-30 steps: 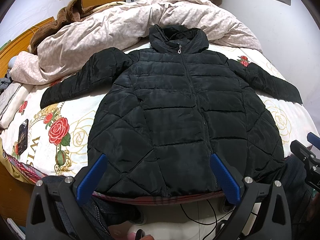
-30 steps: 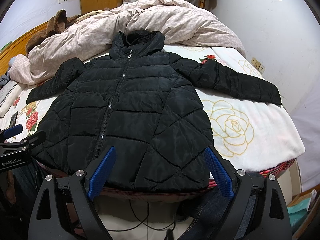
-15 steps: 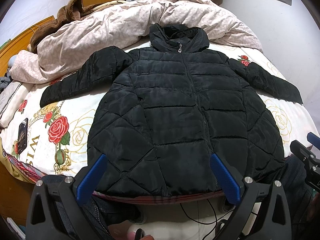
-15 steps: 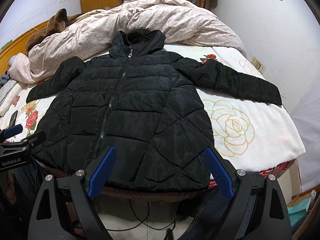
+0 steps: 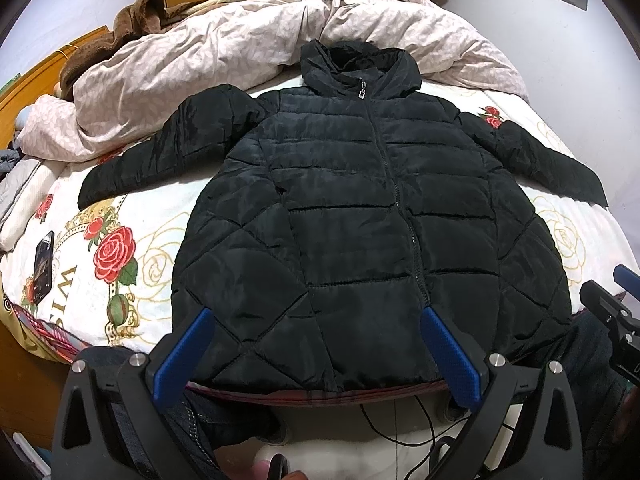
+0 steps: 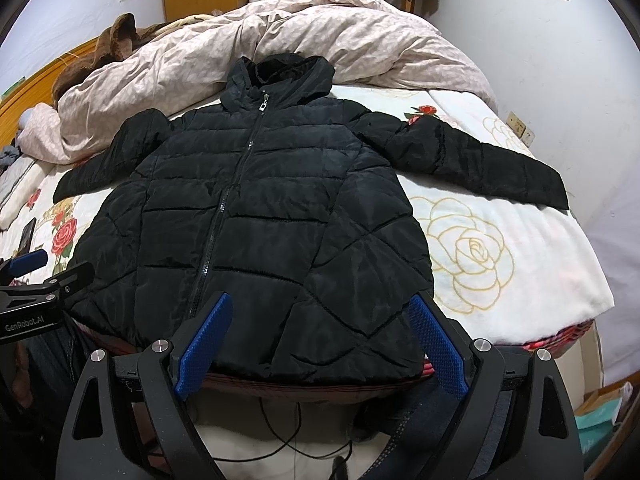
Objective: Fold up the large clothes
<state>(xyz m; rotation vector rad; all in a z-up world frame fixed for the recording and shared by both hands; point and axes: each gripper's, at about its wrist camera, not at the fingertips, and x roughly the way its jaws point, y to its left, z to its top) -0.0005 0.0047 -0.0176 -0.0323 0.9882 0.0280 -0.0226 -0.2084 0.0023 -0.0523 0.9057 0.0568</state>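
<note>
While the frames of the last second differ from this one by barely a drift of the view, nothing on the bed (image 5: 168, 248) has been touched, so by my reading the fold has not begun.

From the left wrist view, at nine o'clock a dark phone (image 5: 43, 255) lies on the rose-printed sheet. Just above it, toward ten o'clock, the jacket's left sleeve (image 5: 168, 152) runs out flat toward the rumpled pink duvet (image 5: 208, 52). At the centre lies the black puffer jacket (image 5: 360, 220), front up, zipped, hood (image 5: 356, 62) at twelve o'clock against the duvet, hem at six o'clock along the near bed edge. The left gripper (image 5: 316, 334) hovers over that hem with its blue fingers spread wide, holding nothing.

Further right, the right wrist view shows the right gripper (image 6: 322, 332) likewise spread and empty above the hem, the jacket (image 6: 260, 216) filling its centre. At two o'clock the right sleeve (image 6: 480, 160) stretches well out across the sheet toward the wall.

Since both sleeves lie fully extended and no fabric is caught, the likely opening move is to bring a sleeve in across the body.
</note>
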